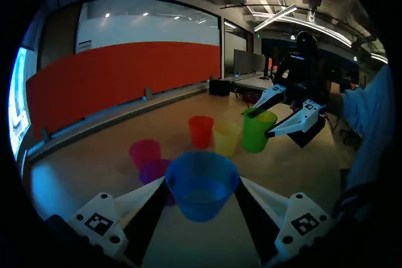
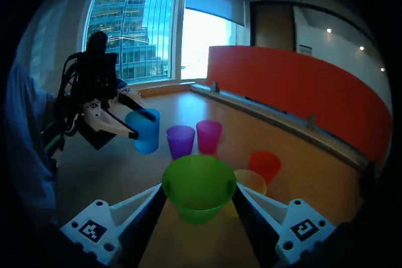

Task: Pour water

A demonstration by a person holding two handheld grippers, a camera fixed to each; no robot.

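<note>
In the left gripper view, the left gripper [image 1: 202, 183] has its jaws closed on the blue cup [image 1: 202, 190], one finger pressing each side wall. The cup stands upright, rim up, its long axis vertical. A paler band low inside may be water, though I cannot be sure. On the wooden table [image 1: 90, 177] beyond it stand four loose cups: the purple cup [image 1: 153, 170] and pink cup [image 1: 144, 152] ahead to the left, the red cup [image 1: 201, 130] and yellow cup [image 1: 226, 138] straight ahead. Farther off and to the right, the right gripper [image 1: 258, 123] clamps the green cup [image 1: 256, 135], also upright, just beside the yellow one. A light sleeve [image 1: 372, 117] shows behind it.

In the right gripper view, the green cup [image 2: 199, 187] sits between the near fingers, gripped on both sides and looking empty; the brown at its bottom reads as table seen through the plastic. The blue cup [image 2: 144, 129] lies ahead and to the left, beyond the purple cup [image 2: 180, 141], held in the left gripper [image 2: 143, 129].

The coming move turns on one relation – the two held cups are level, upright and well apart, with the loose cups between them. If the blue cup holds the water, it must come across and above the green rim before tipping toward it.
</note>
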